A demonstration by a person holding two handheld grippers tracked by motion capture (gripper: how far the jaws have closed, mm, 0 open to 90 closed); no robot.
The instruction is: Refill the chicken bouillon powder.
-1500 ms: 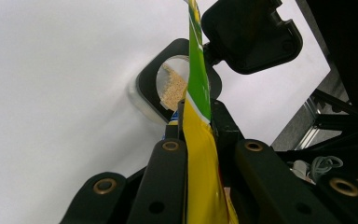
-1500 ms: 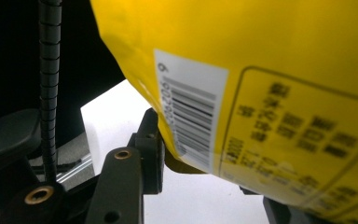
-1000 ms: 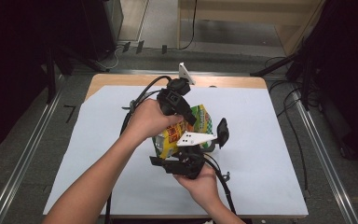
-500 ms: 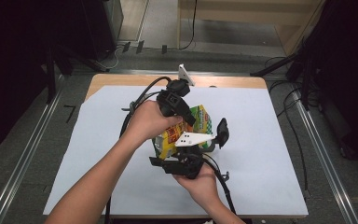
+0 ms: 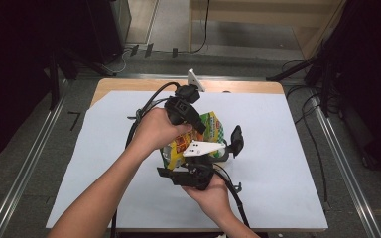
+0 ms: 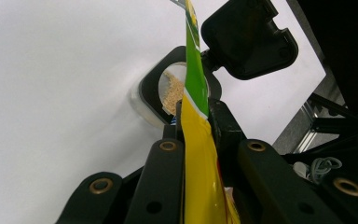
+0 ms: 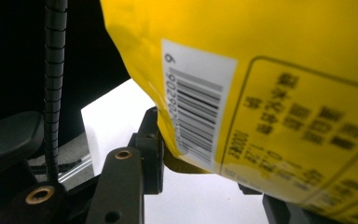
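I see both of my hands meeting over the middle of the white-covered table [image 5: 287,148], one snack bag [image 5: 209,130] held up between them. There is just that single bag, yellow and green with red print, lifted clear of the white sheet rather than lying on it.

My left hand [image 5: 154,130] comes in from the lower left, forearm stretched diagonally, wrist bent so the left gripper [image 5: 194,123] points down and to the right onto the bag's upper edge. In the left gripper view its fingers [image 6: 168,172] are pressed together on the bag's thin sealed edge [image 6: 196,116], which runs up between them as a narrow yellow and green strip.

My right hand [image 5: 209,196] reaches up from the bottom edge, palm cupped under the right gripper [image 5: 213,163], which sits below the bag and points up and away from me. In the right gripper view the bag's yellow back [image 7: 270,70], with one barcode [image 7: 193,112] and blurred print, hangs right over the fingers [image 7: 151,149]; the near finger touches the bag's lower corner, and the far finger is mostly hidden behind the bag, so the fingers are partly apart with the bag's bottom between them and gripped.

Two grippers, two hands, one bag.
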